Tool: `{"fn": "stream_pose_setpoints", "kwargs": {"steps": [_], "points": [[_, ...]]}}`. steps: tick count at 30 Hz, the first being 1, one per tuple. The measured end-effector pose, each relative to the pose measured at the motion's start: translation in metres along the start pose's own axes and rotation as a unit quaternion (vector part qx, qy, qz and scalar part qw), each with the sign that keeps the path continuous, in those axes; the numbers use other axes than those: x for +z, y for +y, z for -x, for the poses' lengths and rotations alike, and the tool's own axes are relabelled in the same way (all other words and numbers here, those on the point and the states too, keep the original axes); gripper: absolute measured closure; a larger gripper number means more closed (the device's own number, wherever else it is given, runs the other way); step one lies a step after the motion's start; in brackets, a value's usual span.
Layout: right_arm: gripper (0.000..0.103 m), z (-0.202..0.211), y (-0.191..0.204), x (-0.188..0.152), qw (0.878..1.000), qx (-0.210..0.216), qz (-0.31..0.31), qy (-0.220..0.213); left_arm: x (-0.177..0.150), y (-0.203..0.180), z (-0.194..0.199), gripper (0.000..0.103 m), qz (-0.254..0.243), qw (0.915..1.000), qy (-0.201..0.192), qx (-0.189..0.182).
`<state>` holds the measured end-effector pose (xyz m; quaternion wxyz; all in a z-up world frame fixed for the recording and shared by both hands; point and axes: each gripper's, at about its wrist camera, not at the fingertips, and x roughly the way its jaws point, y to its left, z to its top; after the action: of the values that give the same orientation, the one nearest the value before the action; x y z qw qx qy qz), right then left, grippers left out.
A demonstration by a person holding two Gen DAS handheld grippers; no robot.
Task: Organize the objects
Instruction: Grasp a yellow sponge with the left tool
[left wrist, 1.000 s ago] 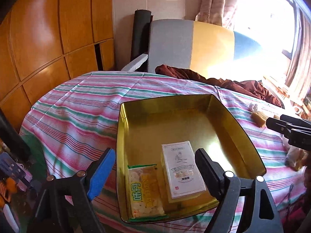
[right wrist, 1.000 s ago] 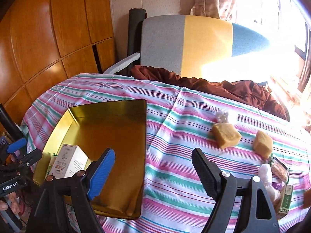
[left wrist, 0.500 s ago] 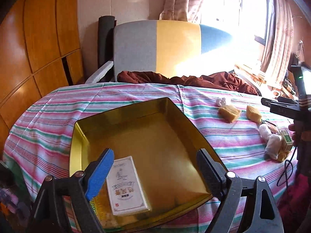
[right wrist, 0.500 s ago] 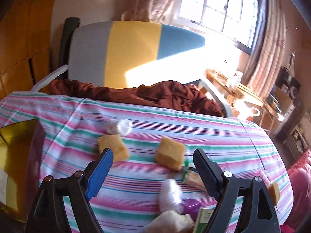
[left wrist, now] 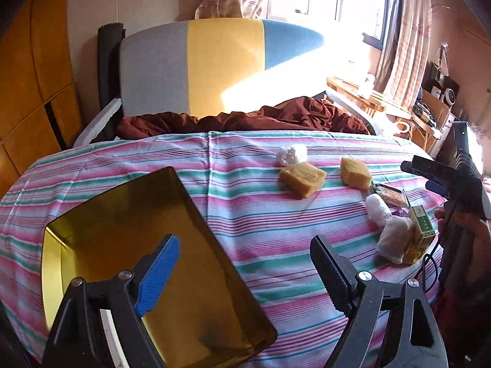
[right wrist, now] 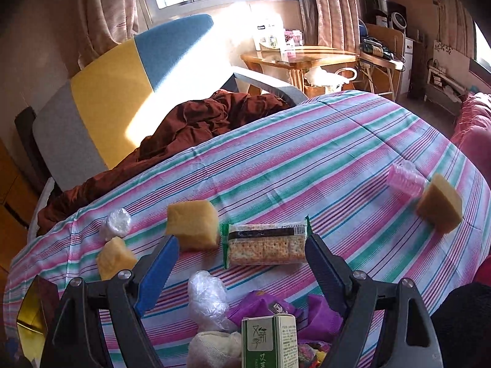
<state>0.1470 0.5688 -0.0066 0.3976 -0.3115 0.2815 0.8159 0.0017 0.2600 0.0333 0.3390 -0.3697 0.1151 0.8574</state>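
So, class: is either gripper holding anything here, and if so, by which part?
Nothing is held. The left gripper and the right gripper are both open and empty.

The green-and-white box [right wrist: 269, 339] at 6 o'clock in the right wrist view carries Chinese characters, "艾" legible among them. The cracker pack [right wrist: 266, 243] shows a barcode with digits too blurred to read.
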Motion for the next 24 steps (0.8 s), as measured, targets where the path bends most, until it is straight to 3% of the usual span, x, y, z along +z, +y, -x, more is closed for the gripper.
{"fn": "stream_pose_setpoints", "kwargs": {"steps": [8, 17, 24], "points": [[0.017, 0.005, -0.018, 0.005, 0.999, 0.012, -0.049, -0.012, 0.026, -0.031, -0.057, 0.014, 0.029, 0.9958, 0.070, -0.051], [0.017, 0.001, -0.015, 0.005, 0.998, 0.033, -0.049, 0.002, 0.059, -0.056, -0.123, 0.013, 0.042, 0.9924, 0.107, -0.044], [0.017, -0.003, -0.013, 0.003, 0.998, 0.046, -0.045, 0.012, 0.083, -0.068, -0.186, 0.013, 0.089, 0.9850, 0.141, -0.043]]}}
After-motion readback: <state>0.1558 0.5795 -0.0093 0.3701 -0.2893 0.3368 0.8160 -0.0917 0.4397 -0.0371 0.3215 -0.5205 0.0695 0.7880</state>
